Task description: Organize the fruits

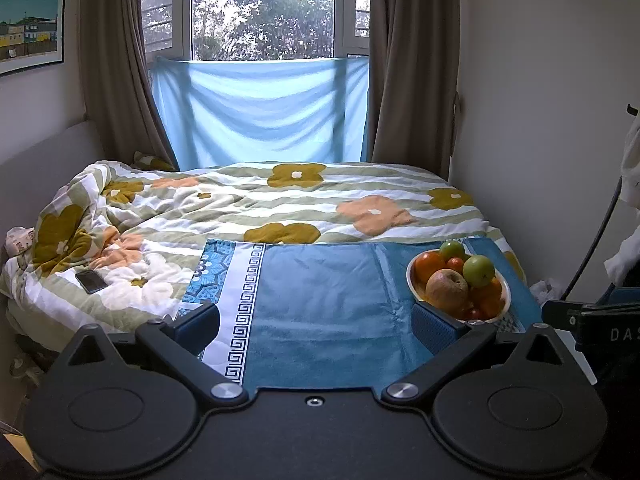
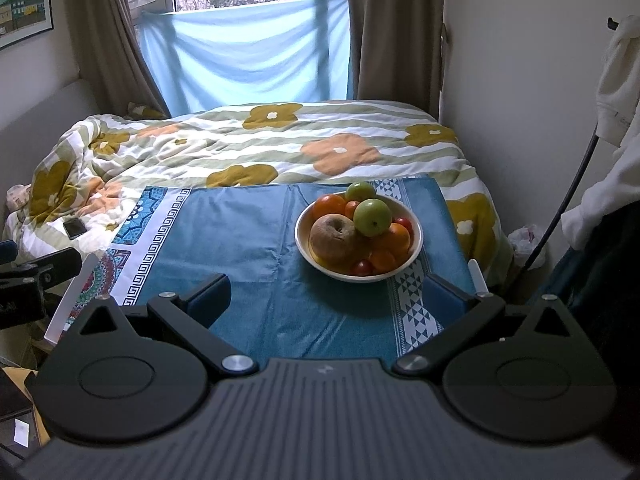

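Note:
A white bowl (image 2: 416, 240) full of fruit sits on a blue cloth (image 2: 240, 240). In it are a brown wrinkled apple (image 2: 334, 236), two green apples (image 2: 372, 216), oranges (image 2: 328, 205) and small red tomatoes (image 2: 362, 267). My right gripper (image 2: 326, 302) is open and empty, low over the cloth just in front of the bowl. In the left wrist view the bowl (image 1: 412, 284) is at the right, beside the right finger. My left gripper (image 1: 316, 326) is open and empty over the cloth (image 1: 320, 288).
The cloth covers a small table in front of a bed with a flowered quilt (image 2: 280, 144). A phone (image 1: 91, 281) lies on the quilt at the left. A wall is at the right, with hanging clothes (image 2: 616, 80) and a cable (image 2: 568, 200).

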The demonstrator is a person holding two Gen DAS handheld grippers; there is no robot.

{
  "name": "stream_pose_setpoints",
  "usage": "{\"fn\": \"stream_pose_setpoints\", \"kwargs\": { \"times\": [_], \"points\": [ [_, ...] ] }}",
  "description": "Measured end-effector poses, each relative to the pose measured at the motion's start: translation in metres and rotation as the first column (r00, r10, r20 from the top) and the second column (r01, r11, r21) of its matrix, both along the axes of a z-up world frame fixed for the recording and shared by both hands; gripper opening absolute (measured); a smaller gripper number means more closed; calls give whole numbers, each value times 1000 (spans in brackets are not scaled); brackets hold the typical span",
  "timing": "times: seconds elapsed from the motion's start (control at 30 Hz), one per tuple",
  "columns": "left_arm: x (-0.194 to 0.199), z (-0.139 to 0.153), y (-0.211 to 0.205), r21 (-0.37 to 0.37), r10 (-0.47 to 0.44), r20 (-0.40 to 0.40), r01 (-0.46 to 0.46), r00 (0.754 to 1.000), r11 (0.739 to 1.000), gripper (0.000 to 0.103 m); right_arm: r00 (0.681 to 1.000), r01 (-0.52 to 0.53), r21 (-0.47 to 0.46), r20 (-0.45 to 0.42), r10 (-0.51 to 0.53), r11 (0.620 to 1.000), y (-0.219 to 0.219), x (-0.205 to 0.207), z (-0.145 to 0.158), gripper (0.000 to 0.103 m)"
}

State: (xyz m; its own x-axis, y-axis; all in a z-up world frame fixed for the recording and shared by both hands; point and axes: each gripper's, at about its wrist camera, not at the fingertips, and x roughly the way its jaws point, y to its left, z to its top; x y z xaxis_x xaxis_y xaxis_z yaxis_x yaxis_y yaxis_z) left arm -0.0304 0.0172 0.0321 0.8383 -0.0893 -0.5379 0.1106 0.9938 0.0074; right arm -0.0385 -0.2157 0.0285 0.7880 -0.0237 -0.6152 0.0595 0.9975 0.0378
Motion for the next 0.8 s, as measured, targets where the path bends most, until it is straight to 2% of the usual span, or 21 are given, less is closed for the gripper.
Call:
{"fn": "stream_pose_setpoints", "kwargs": {
  "times": [0.8],
  "points": [
    [8, -2, 9, 2, -25, 6, 25, 1000, 1000, 103, 1000, -2, 2, -11, 2, 1000, 7, 11, 1, 103]
  ]
}}
